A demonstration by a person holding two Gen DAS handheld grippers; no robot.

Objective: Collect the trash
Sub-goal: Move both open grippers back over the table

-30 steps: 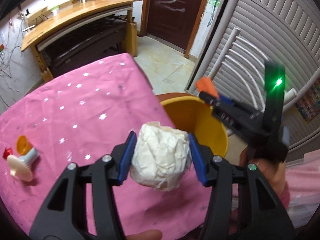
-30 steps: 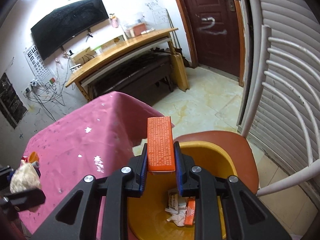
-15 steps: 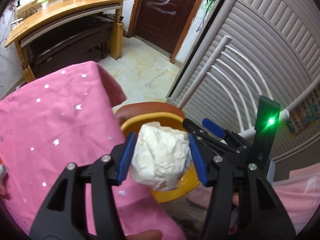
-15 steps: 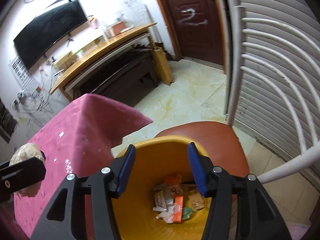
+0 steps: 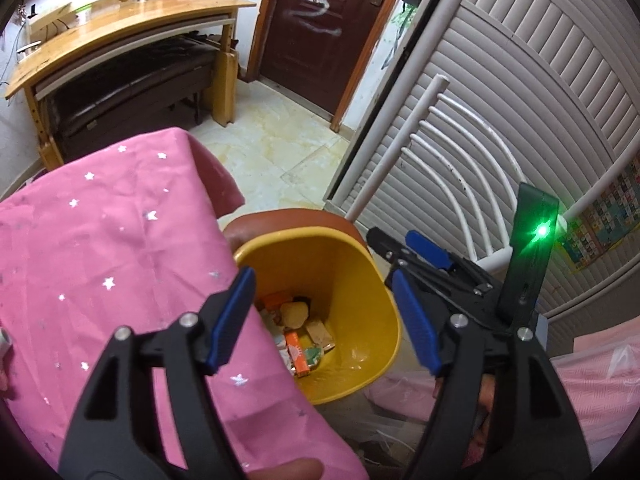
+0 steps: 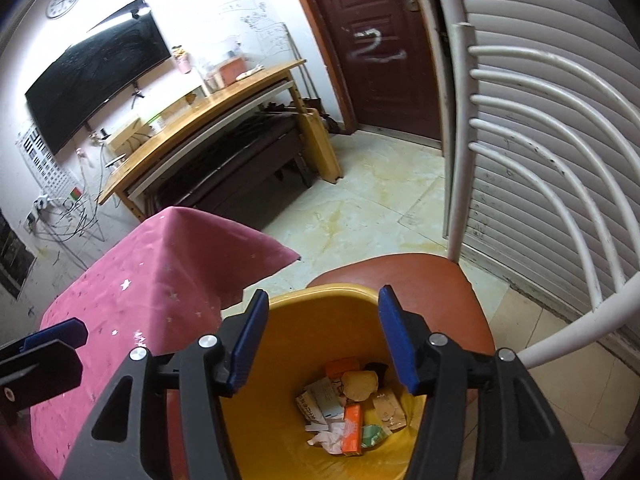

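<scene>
Beside the pink-clothed tabletop, one yellow bin holds crumpled paper and cartons; both our left tool and right tool gape empty.

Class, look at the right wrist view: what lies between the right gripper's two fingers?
No held item: the right gripper is open. Through the gap shows the yellow bin below, with a paper ball among the trash.

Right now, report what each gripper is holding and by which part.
Nothing is held. The left gripper and the right gripper are both open and empty above the yellow bin.
</scene>
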